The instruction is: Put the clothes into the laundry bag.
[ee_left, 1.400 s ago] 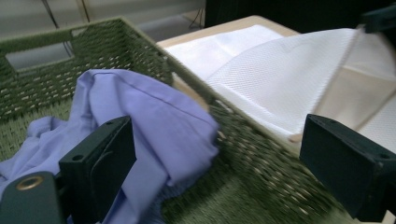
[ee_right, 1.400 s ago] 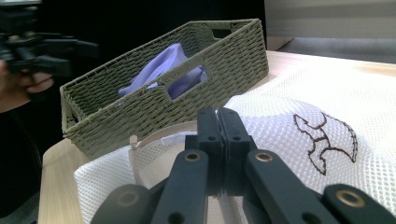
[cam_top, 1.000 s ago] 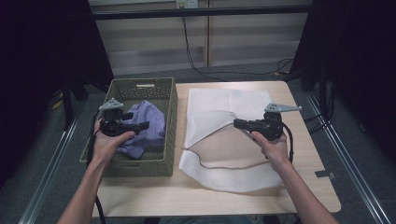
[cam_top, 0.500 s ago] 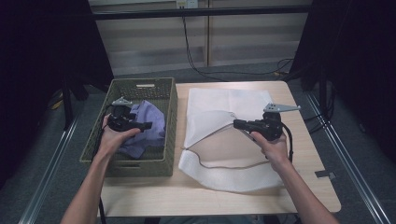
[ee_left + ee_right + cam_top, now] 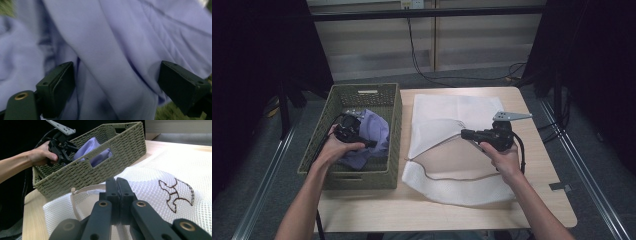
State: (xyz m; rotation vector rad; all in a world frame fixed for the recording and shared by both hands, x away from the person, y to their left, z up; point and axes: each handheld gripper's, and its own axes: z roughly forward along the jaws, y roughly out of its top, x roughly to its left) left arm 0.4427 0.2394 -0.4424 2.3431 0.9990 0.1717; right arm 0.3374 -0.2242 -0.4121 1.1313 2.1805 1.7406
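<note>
**Figure: Left fingers set around a fold of cloth in the basket while the right fingers hold the mesh bag open**

The left gripper (image 5: 353,134) reaches down into the woven basket (image 5: 392,116), its fingers (image 5: 56,86) standing wide apart with a thick fold of the lilac cloth (image 5: 120,57) running between them. The jaws have just been closing a little, yet neither pad presses the fabric; the fold lies in the gap, nearer the far finger than the near one. The cloth lies crumpled in the basket, directly ahead of and beneath these fingers.

The right gripper (image 5: 468,134) has its fingers (image 5: 117,195) pressed together on the rim of the white mesh bag (image 5: 452,115), apparently holding its mouth lifted off the bench (image 5: 532,190). Seen from the right gripper view, the basket sits beyond and to the left of the fingertips.

To do the step well, the left fingers should likely sink a little deeper so that the pads bracket the whole ridge of the fold, then close fully before any lift; a shallow pinch risks catching a single layer and letting the rest slide away. The right fingers should probably keep the bag mouth raised and facing the basket.

The cloth is bunched and has no clear long axis. The fold between the left fingers runs roughly along them, from fingertips back towards the palm side, slanting slightly across the gap.
</note>
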